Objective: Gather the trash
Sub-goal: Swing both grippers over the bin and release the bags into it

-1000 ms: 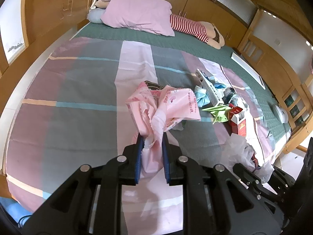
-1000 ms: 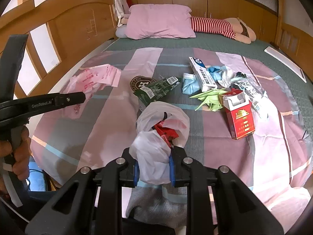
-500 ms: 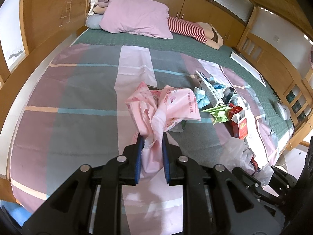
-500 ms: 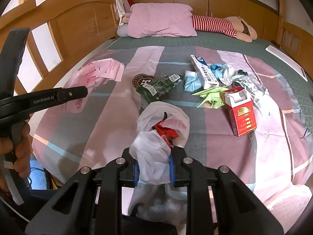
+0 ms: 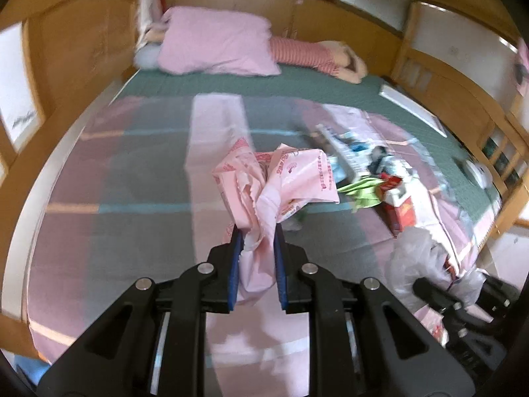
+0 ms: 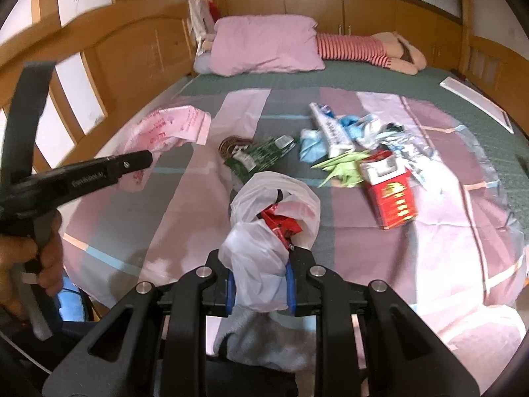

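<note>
So, going from the left: the left gripper [image 5: 258, 231] has its blue pads pinched on a bunched-up neck of a pink plastic bag [image 5: 281, 178] with red print, and the rest of the bag fans out above the jaws, lifted off the striped bedspread [image 5: 132, 178]. In the right wrist view you can see that same left gripper [image 6: 145, 158] from the side with a hand [image 6: 29, 264] around its handle and the pink bag [image 6: 168, 129] sticking out past its tip.

Middle of the bed is the loose trash pile: a dark green wrapper [image 6: 261, 158], a white toothpaste box [image 6: 330, 129], some crumpled blue stuff [image 6: 310, 144], a light green folded paper [image 6: 344, 168] and a red-and-white carton [image 6: 390, 192] lying open. All of it sits close together, some pieces overlapping.

Right side: the right gripper [image 6: 259, 281] is clamped on a whitish translucent bag [image 6: 274, 208] with a red wrapper [image 6: 281, 225] poking out of its mouth. Something grey and fuzzy sits underneath the jaws, can't tell what.

Pink pillow [image 6: 264, 46] is way at the far end.
</note>
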A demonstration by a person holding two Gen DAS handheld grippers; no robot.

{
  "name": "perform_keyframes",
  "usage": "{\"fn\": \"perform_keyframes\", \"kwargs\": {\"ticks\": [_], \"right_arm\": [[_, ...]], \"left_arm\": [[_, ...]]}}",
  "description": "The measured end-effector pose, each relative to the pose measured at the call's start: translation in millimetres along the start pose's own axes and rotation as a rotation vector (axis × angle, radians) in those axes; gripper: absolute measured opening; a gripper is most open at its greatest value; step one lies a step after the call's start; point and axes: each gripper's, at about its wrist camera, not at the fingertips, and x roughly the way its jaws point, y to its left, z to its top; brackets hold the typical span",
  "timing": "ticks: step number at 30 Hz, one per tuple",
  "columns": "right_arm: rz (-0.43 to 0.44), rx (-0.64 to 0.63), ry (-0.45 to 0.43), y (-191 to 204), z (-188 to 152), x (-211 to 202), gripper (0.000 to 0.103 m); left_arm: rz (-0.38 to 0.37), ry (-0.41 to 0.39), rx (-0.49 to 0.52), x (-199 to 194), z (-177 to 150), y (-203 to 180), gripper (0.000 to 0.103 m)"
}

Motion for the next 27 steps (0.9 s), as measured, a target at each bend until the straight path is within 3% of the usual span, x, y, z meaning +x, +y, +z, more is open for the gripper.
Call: {"fn": "perform_keyframes", "kwargs": {"ticks": [7,10,15,16,18,21,25,27], "right_arm": [[-0.112,0.021,-0.059,-49.6,-19.6,-79.3,0.024],[-0.19,0.076,-0.029,-86.8,-51.2,-114.2,0.024],[-0.271,0.179,0.08,-134.7,-110.5,-132.8,0.026],[-0.274,0.196,0.1,-140.4,-119.2,-132.5,0.029],[-0.289,0.231,0.133,-152.0,-138.0,-133.2,0.057],[-0.327,0.261,0.053,-164.9,-155.8,-150.5,0.073],[-0.358,0.33,-0.111,-187.3,-169.0,-185.9,0.082],[-0.363,0.385,-0.174,-200.4,-174.6,-201.3,0.083]], "left_arm": [[-0.168,-0.031,0.174,-15.3,-6.4,-61.2,0.019],[-0.221,-0.011,0.229,-18.0,-13.8,-91.1,0.019],[-0.304,0.06,0.312,-23.1,-34.9,-155.4,0.019],[-0.332,0.081,0.33,-23.7,-41.1,-170.2,0.019],[-0.384,0.127,0.371,-22.9,-52.8,-199.7,0.019],[-0.458,0.193,0.414,-19.3,-67.1,-231.4,0.019],[-0.546,0.31,0.493,-8.0,-88.5,-275.5,0.019],[-0.627,0.396,0.532,-1.2,-103.6,-297.1,0.03]]}}
